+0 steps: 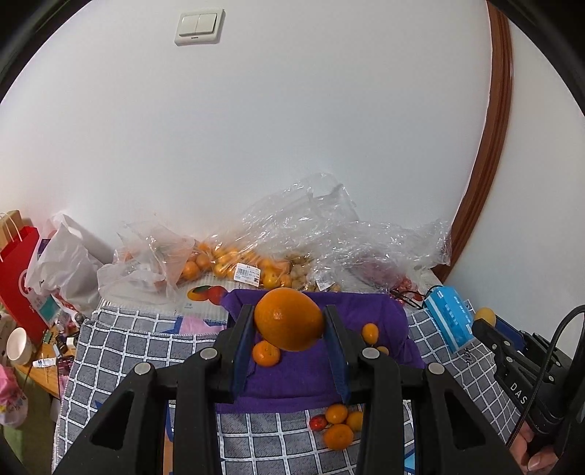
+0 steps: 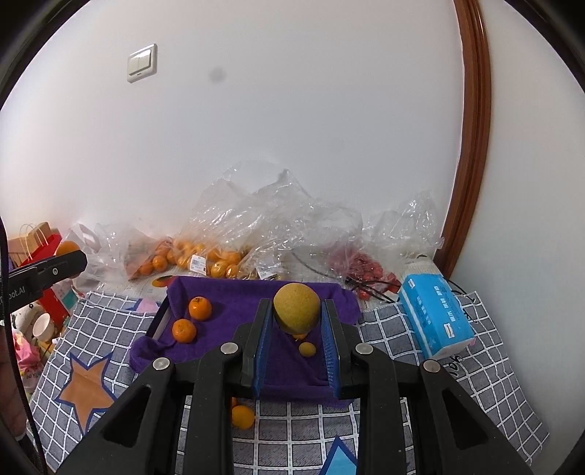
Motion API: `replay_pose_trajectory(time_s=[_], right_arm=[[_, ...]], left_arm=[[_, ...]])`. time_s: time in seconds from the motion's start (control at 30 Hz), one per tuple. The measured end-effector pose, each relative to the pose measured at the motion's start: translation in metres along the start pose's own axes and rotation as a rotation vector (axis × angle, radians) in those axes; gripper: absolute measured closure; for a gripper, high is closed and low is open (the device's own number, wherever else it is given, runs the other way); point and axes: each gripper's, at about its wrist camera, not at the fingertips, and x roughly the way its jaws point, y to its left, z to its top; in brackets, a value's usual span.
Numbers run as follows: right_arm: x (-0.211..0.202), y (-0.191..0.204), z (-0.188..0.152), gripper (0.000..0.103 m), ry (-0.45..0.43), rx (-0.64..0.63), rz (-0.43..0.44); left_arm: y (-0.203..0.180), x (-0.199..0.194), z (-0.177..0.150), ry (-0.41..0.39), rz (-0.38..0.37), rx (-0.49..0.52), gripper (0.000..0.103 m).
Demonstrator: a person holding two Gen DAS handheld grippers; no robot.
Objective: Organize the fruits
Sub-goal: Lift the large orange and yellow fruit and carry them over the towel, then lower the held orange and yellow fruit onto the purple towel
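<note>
1. Left gripper: jaws closed on a large orange, blue pads pressing its left and right flanks. Long axis of the orange lies across the jaws, slightly tilted; the fruit hangs clear above the purple-cloth tray.
2. Right gripper: jaws narrowed onto a yellow-green round fruit, possibly a pear, pinched at its sides and likewise held above the purple-cloth tray.
3. Governing relation: both held fruits sit over the tray, so any set-down lies downward from the jaws. By my reading the right gripper is over the tray's right half, the left gripper nearer its middle.
4. Tray contents: two mandarins at the tray's left side, a small kumquat just under the right jaws; in the left wrist view a mandarin under the orange.
5. Before the tray's near edge: a loose cluster of small citrus on the grid-patterned blanket.
6. Behind the tray: clear plastic bags of mandarins and a bag of red fruit against the white wall.
7. Right of the tray: blue tissue pack, beside a brown door frame.
8. Left of the tray: red paper bag, white bowl; light switch on the wall above.
</note>
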Motion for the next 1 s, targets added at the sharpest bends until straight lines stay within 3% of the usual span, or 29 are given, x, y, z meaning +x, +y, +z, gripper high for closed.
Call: replay_pose_trajectory(time_s=[1.0], right_arm=[[0.056, -0.005, 0.010, 0.077, 0.044, 0.010, -0.012]], left_arm=[[0.011, 0.053, 0.013, 0.040, 0.007, -0.011, 0.068]])
